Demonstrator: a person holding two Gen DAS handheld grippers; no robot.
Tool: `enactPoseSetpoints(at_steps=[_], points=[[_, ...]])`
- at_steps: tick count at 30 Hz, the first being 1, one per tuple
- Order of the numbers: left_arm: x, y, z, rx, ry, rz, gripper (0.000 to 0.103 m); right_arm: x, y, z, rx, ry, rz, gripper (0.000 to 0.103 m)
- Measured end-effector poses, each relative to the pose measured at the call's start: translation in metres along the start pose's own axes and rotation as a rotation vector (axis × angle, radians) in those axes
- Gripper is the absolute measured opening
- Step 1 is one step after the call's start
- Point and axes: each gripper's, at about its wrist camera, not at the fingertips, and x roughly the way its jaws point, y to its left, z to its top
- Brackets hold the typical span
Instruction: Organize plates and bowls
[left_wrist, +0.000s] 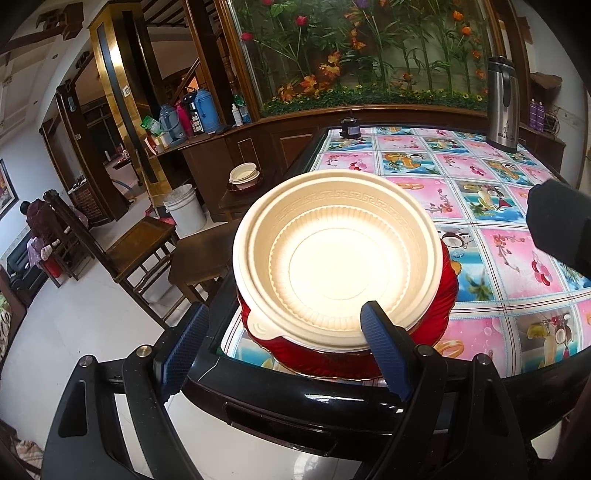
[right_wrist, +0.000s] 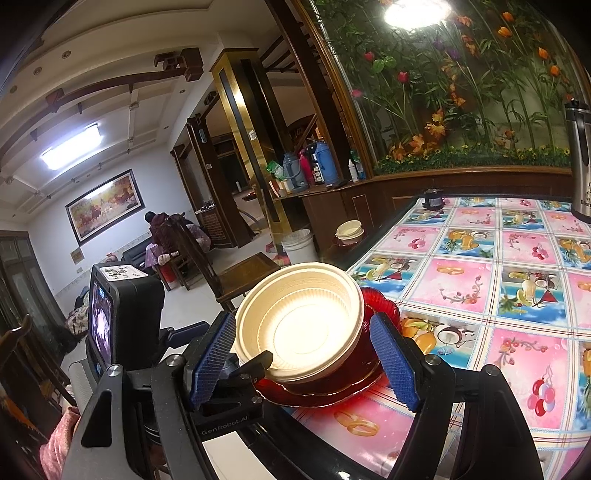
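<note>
1. Where the black-framed table (left_wrist: 332, 402) meets its near left corner, covered in a glossy pink-and-blue fruit-print cloth (left_wrist: 491, 229); stack of dishes set right at that corner, close to the edge.
2. Across the far right of the cloth, a steel thermos jug (left_wrist: 503, 105), well apart from the stack; small dark object (left_wrist: 350, 127) at the far edge, too small to identify.
3. Bottom of stack: red glass plate (left_wrist: 332, 363), scalloped rim, translucent, flat on the cloth. In right wrist view a red bowl (right_wrist: 354, 369) seen between plate and top bowl, dark red wall.
4. Top of stack: cream bowl (left_wrist: 338, 258), matte, ribbed inner wall, key-pattern band under the rim, small tab at the near-left rim; nested upright, interior bare.
5. Left gripper (left_wrist: 284, 350): jaws wide, blue ribbed pads; right pad overlapping the near rim of the cream bowl in view, contact not resolvable; left pad off the table edge, clear of the stack.
6. Right gripper (right_wrist: 306, 358): jaws wide, straddling the stack from the near side; one pad left of the cream bowl, other pad beside the red plate's right edge; contact not resolvable.
7. Off the table, a second small stack of cream bowls (left_wrist: 243, 173) on a dark side surface, beside a white bucket (left_wrist: 184, 210).
</note>
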Motion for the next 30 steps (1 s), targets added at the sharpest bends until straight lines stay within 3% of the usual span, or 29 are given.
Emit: enactPoseSetpoints(at_steps=[30], points=[[-0.027,0.016,-0.014,-0.027,-0.052,-0.012,0.085,-0.027,0.042,-0.004,-0.094,-0.045,-0.009,0.080]])
